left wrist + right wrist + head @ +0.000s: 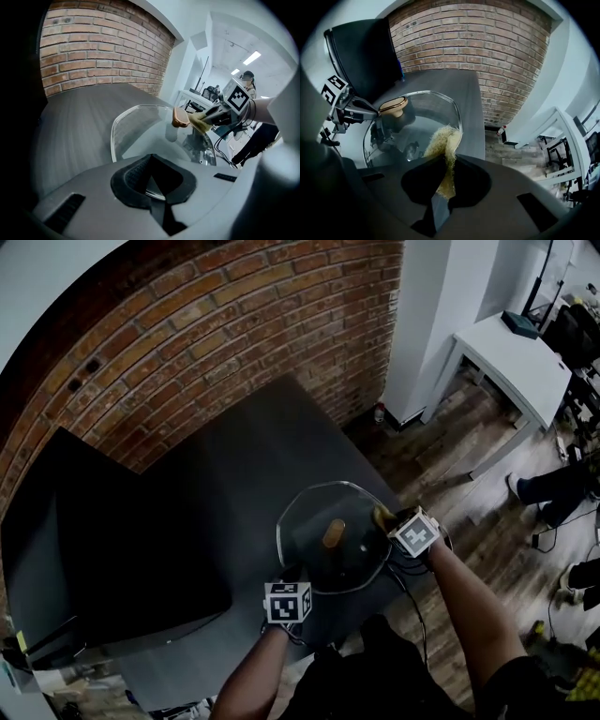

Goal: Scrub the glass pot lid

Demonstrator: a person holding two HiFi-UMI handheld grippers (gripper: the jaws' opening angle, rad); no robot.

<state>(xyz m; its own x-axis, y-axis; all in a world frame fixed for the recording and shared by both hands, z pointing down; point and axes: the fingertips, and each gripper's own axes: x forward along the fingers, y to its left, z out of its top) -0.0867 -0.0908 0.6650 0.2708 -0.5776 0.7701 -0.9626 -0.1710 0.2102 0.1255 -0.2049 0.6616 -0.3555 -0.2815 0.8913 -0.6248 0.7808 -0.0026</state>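
Two grippers meet at the glass pot lid, which sits over the near corner of the dark table. The left gripper pinches the lid's near rim between its jaws. The right gripper clamps a yellowish fibrous scrubber (loofah-like), pressed on the glass at the rim, apart from the tan knob.

Dim indoor light; fisheye-warped edges, dark vignette, soft focus.
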